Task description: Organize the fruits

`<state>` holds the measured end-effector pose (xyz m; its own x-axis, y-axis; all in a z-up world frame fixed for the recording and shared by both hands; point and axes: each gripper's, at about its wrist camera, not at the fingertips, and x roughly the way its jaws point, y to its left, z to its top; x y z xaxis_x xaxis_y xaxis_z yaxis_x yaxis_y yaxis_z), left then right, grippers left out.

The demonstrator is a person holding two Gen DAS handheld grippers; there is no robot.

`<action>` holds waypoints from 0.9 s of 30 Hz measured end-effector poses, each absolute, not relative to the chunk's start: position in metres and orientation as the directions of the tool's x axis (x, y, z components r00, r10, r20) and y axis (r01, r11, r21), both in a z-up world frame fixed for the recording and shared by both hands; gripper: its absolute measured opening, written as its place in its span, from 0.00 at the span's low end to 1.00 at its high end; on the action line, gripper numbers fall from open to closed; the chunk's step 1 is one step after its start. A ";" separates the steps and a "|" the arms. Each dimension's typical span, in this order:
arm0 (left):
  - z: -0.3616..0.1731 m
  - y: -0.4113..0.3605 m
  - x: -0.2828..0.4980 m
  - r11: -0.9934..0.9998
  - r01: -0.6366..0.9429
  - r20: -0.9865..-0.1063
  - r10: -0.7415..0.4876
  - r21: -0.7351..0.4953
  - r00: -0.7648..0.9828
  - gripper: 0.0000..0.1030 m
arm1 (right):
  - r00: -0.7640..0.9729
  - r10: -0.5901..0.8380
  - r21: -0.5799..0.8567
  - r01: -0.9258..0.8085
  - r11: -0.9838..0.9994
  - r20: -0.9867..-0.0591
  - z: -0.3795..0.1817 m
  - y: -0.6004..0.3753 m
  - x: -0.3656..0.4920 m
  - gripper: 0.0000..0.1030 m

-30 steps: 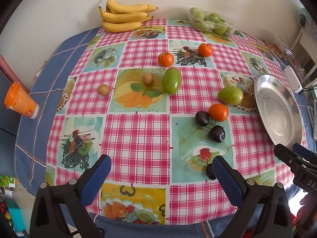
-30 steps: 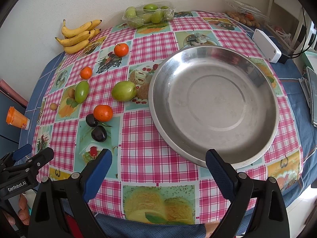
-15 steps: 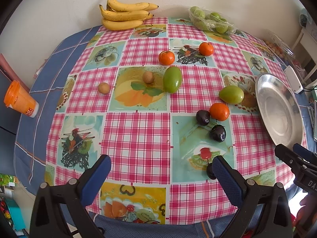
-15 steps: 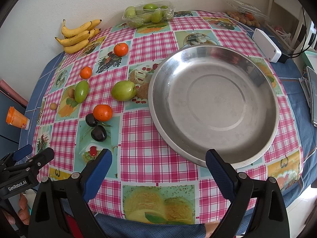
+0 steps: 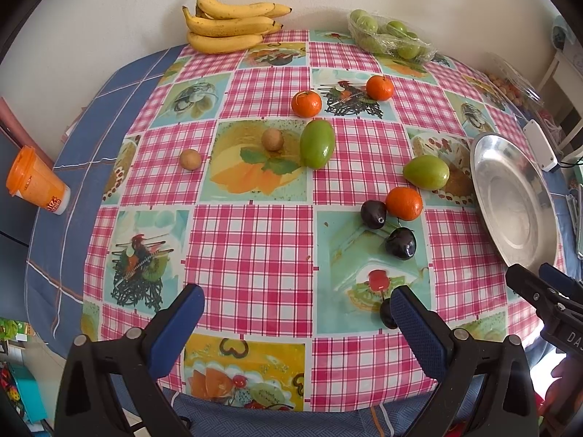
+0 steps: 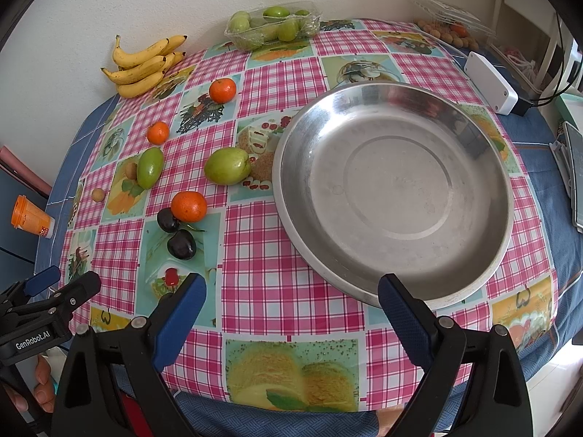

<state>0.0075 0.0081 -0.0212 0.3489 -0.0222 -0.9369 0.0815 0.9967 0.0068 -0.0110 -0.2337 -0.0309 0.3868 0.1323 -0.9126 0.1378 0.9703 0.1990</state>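
Observation:
Loose fruit lies on a checked tablecloth: three oranges (image 5: 404, 203), two green mangoes (image 5: 317, 144) (image 5: 426, 172), dark plums (image 5: 400, 243) (image 5: 373, 213), two small brown fruits (image 5: 272, 139). A third plum (image 5: 386, 315) sits just left of my left gripper's right finger. An empty steel bowl (image 6: 393, 189) stands at the right. My left gripper (image 5: 297, 313) is open and empty above the near table edge. My right gripper (image 6: 291, 304) is open and empty, just before the bowl's near rim.
A banana bunch (image 5: 229, 23) and a wrapped tray of green fruit (image 5: 390, 36) lie at the back by the wall. An orange cup (image 5: 34, 182) lies off the left edge. A white box (image 6: 492, 82) and a phone (image 6: 577, 178) lie at the right.
The left gripper view has shifted slightly, with the fruit now a little lower in frame. The right gripper and all fruit have not moved.

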 end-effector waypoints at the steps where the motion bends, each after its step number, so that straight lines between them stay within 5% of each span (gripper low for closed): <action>1: -0.021 0.008 0.008 0.997 0.081 -0.937 -0.022 0.007 0.349 1.00 | 0.387 0.132 0.199 0.138 0.970 -0.913 -0.031 -0.234 -0.011 0.93; 27: -0.024 0.013 0.013 0.996 0.079 -0.944 -0.074 -0.052 0.321 1.00 | 0.381 0.187 0.234 0.081 0.969 -0.906 -0.032 -0.219 -0.012 0.93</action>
<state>0.0127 0.0134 -0.0239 0.3213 -0.0744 -0.9441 0.0786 0.9956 -0.0517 -0.0117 -0.2194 -0.0325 0.3806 0.1866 -0.9057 0.0806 0.9690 0.2335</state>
